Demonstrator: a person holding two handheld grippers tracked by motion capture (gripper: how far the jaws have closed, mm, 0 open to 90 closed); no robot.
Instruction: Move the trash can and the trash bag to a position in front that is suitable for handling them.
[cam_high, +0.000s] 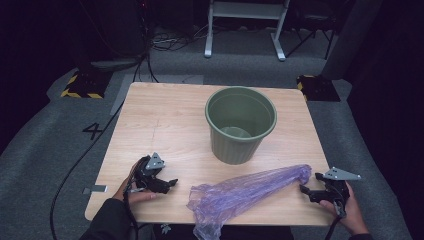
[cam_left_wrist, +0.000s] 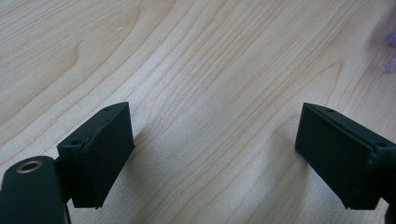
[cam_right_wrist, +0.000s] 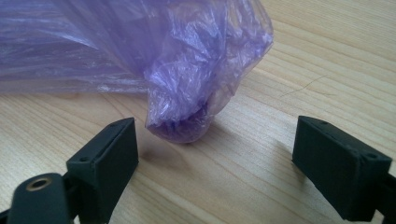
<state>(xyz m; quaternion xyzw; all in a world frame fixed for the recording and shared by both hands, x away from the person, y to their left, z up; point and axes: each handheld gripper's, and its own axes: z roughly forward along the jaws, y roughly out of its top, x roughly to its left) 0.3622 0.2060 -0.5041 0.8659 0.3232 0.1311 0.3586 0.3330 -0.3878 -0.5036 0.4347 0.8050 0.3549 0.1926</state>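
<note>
The right gripper (cam_right_wrist: 215, 158) has its jaws spread wide and holding nothing; the twisted end of the purple plastic bag (cam_right_wrist: 187, 84) lies just ahead of them, closer to one finger (cam_right_wrist: 109, 156), not between them. In the high view this gripper (cam_high: 311, 192) sits low over the table's (cam_high: 165, 120) near edge, gripped in a hand (cam_high: 350, 212) that comes in from below and points it toward the bag (cam_high: 250, 190). The left gripper (cam_left_wrist: 215, 154) also stands wide open above bare wood, with the bag's edge far off to one side. Beyond the bag stands an upright green bin (cam_high: 240, 125).
</note>
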